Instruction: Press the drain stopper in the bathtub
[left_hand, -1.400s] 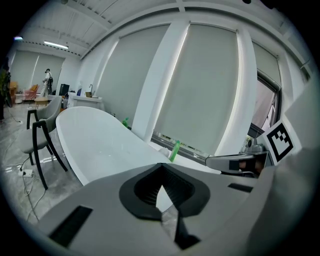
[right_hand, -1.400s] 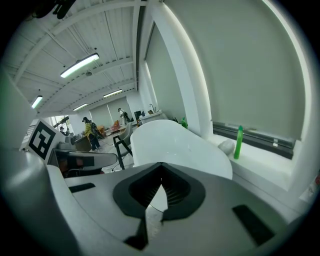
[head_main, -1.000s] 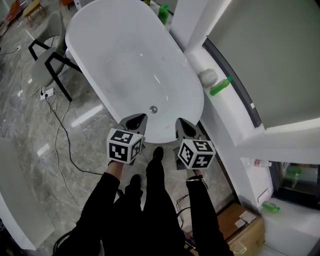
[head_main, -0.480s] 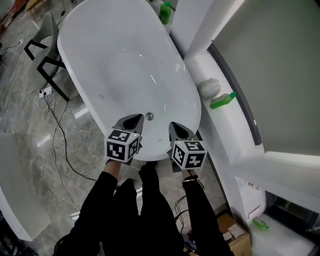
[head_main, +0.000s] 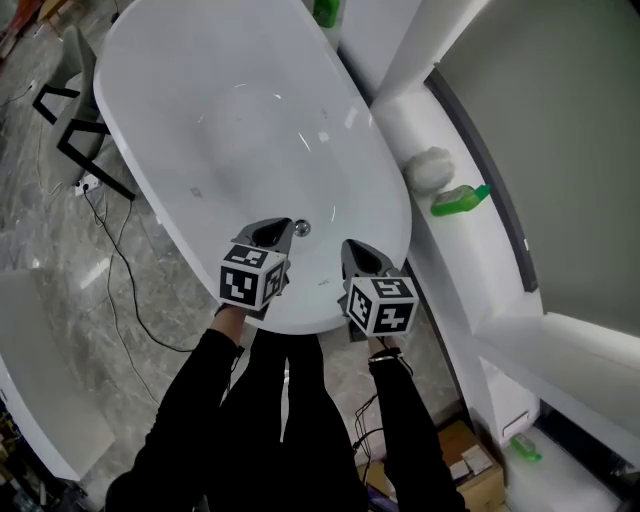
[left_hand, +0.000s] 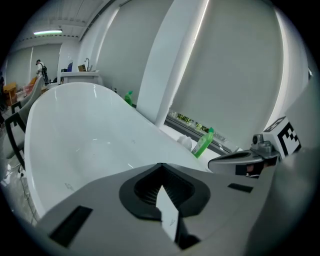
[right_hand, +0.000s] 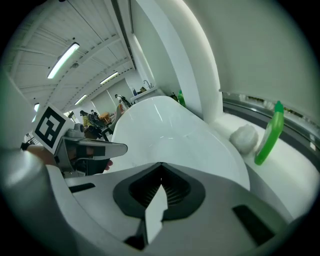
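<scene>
The white bathtub (head_main: 215, 120) is an oval whose long axis runs from its near end, at the person's legs, away to the far end, slanting up and to the left in the head view. The drain stopper (head_main: 302, 228) is a small round metal disc lying flat with its face upward on the tub's floor, close to the near end and on the tub's midline. Being round, it shows no long axis of its own.

The left gripper (head_main: 271, 233) reaches over the near rim with its tip just beside the stopper, on the stopper's left; whether they touch cannot be told. The right gripper (head_main: 360, 256) points the same way over the near rim, to the stopper's right and a little nearer the person — near it, but apart.

In each gripper view the jaws are pressed together, with nothing between them.

On the white ledge (head_main: 470, 265) along the tub's right side lie a green bottle (head_main: 460, 200) and, just beside it, a white ball-like lump (head_main: 432, 168).
</scene>
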